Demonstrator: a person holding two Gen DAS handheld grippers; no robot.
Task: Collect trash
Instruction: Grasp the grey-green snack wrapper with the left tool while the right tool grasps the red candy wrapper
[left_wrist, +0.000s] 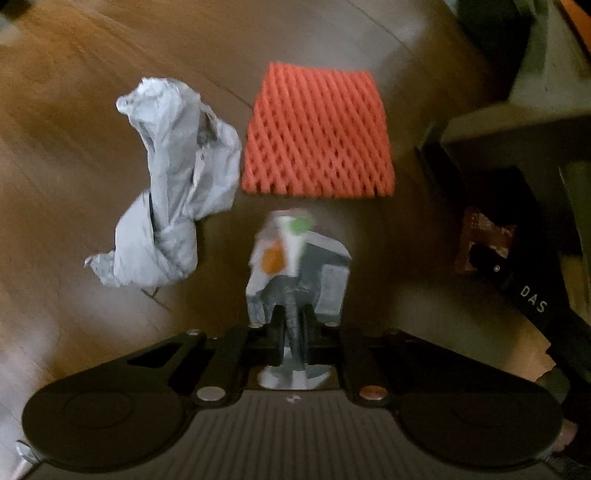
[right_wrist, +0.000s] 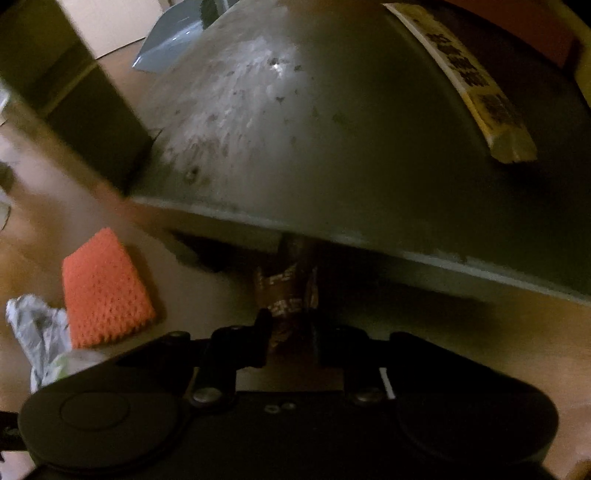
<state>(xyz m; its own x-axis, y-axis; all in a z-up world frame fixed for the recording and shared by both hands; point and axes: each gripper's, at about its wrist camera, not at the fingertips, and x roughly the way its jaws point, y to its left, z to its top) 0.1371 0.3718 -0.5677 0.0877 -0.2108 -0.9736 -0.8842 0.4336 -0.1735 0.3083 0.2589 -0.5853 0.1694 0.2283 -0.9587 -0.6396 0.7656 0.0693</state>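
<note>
My left gripper (left_wrist: 293, 325) is shut on a crumpled white wrapper with orange and green spots (left_wrist: 291, 254), held above the wooden floor. Ahead of it lie an orange foam fruit net (left_wrist: 317, 136) and a crumpled white paper (left_wrist: 173, 184). My right gripper (right_wrist: 291, 325) is shut on a brown shiny wrapper (right_wrist: 286, 288), right at the rim of a grey-green bin (right_wrist: 332, 129). The right gripper and its brown wrapper (left_wrist: 484, 236) also show in the left wrist view. The net (right_wrist: 103, 288) and the paper (right_wrist: 37, 325) show at the left of the right wrist view.
The bin (left_wrist: 535, 92) stands at the right of the left wrist view. A yellow printed label (right_wrist: 476, 81) runs down the bin's wall. A dark box (right_wrist: 74, 92) stands left of the bin and a grey dustpan-like object (right_wrist: 173, 40) lies behind it.
</note>
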